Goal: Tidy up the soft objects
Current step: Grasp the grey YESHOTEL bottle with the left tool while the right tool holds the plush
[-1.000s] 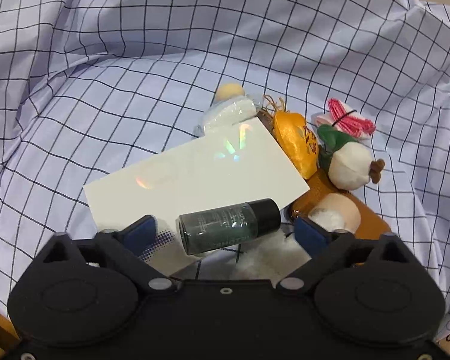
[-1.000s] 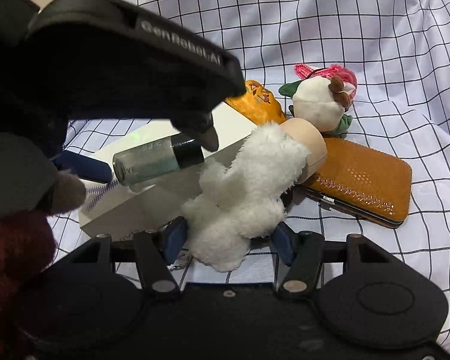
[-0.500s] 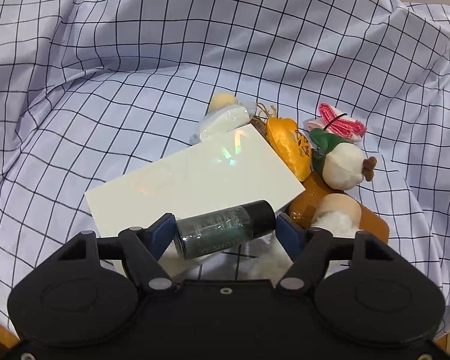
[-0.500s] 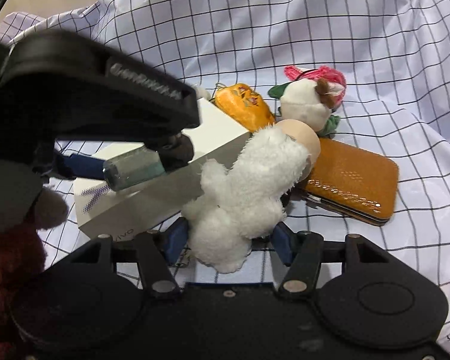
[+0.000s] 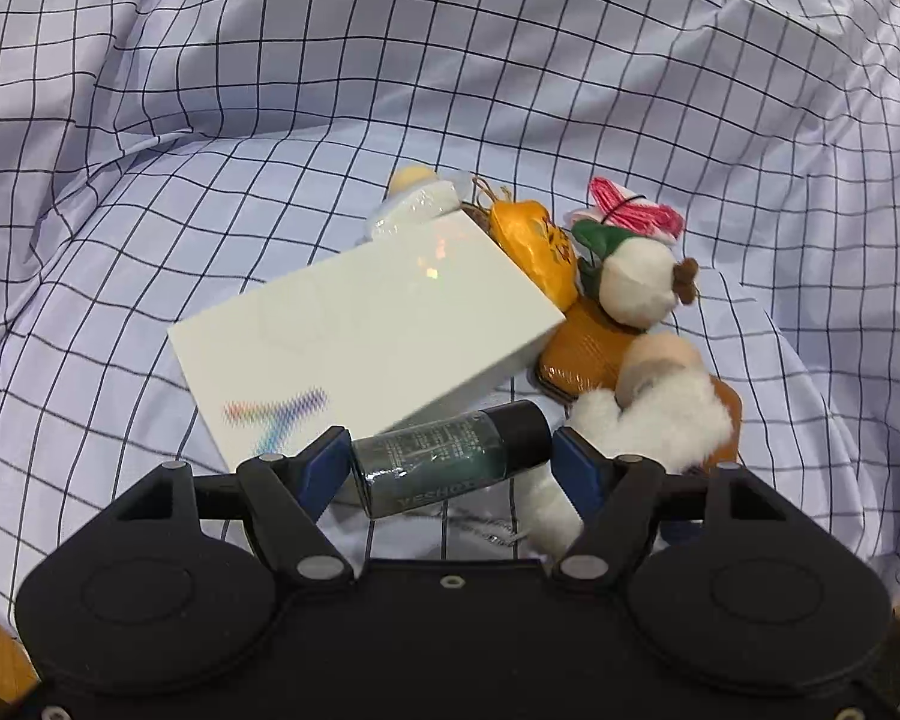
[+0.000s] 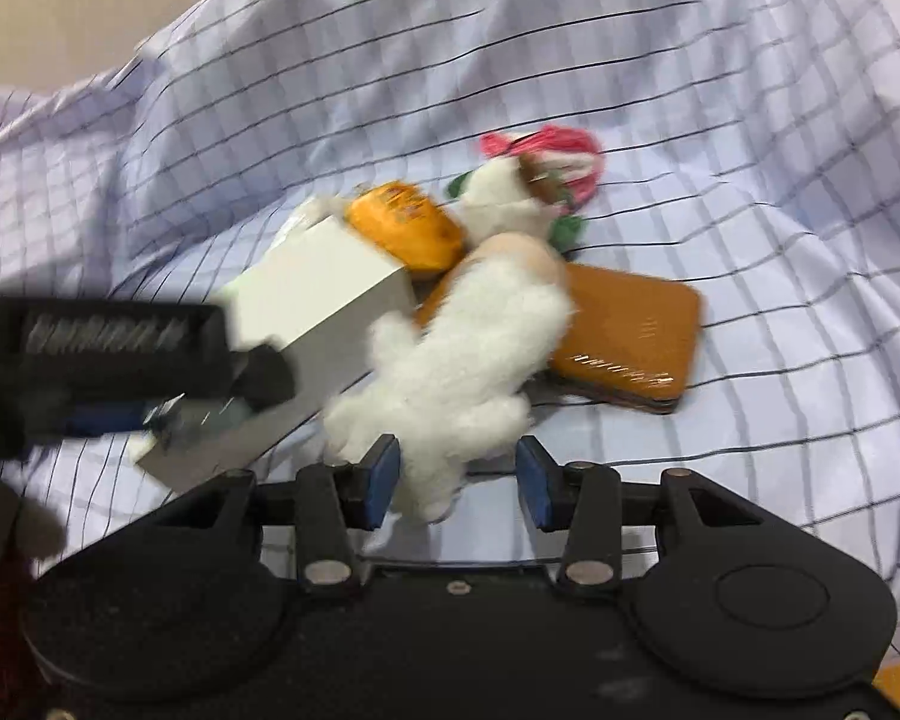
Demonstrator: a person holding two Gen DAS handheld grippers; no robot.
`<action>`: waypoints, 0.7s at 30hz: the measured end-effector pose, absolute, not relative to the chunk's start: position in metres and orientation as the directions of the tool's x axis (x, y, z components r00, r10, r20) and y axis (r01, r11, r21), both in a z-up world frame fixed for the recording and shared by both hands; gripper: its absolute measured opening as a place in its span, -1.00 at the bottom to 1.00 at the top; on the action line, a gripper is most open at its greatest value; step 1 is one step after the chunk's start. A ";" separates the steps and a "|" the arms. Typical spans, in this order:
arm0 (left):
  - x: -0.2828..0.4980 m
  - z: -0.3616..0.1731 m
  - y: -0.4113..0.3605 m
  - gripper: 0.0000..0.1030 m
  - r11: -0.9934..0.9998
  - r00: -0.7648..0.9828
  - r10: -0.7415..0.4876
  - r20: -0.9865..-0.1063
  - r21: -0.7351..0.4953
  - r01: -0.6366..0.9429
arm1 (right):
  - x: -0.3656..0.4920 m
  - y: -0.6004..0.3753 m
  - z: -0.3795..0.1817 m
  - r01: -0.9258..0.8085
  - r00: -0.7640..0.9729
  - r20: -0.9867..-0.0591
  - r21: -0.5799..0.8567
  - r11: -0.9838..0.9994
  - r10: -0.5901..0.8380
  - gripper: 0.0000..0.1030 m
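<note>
1. Left wrist view — the left hand-held gripper (image 5: 450, 462) is clamped end to end on a small dark-capped glass bottle (image 5: 447, 459), held clear of the checked cloth (image 5: 210, 120). Its jaws have just been closing on the bottle. My reading: the hard bottle is being taken out of the pile, and it next needs a spot apart from the soft things.
2. Same view, counted — one white box (image 5: 360, 336), one bottle, one orange wallet (image 5: 582, 354), one orange pouch (image 5: 534, 246), one round white plush (image 5: 636, 288), one pink yarn bundle (image 5: 630, 210).
3. Right wrist view, blurred — the right hand-held gripper (image 6: 459, 480) grips one fluffy white plush toy (image 6: 468, 372) by its lower end; its jaws have just been closing. The toy leans over the wallet; lifting it away cleanly comes next, I judge.
</note>
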State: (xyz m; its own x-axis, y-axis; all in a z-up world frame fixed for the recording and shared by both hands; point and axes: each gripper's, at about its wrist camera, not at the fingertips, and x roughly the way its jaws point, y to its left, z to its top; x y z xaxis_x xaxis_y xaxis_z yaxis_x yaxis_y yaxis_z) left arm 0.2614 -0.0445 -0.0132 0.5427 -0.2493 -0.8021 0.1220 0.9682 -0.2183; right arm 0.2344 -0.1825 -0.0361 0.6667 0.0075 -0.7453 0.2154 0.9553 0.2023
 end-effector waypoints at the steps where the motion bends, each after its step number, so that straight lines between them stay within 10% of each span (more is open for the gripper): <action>1: 0.259 -0.013 -0.045 0.32 0.967 0.541 -0.252 -0.802 -0.220 0.126 | 0.234 -0.187 -0.036 0.245 0.666 -0.746 0.193 0.950 -0.021 -0.19; 6: 0.247 -0.014 -0.044 0.33 0.965 0.539 -0.263 -0.800 -0.223 0.140 | 0.234 -0.203 -0.035 0.308 0.661 -0.748 0.194 0.931 -0.063 -0.17; 21: 0.219 -0.001 -0.002 0.33 0.982 0.628 -0.175 -0.758 -0.180 0.056 | 0.247 -0.163 -0.029 0.246 0.682 -0.731 0.222 0.943 -0.006 0.91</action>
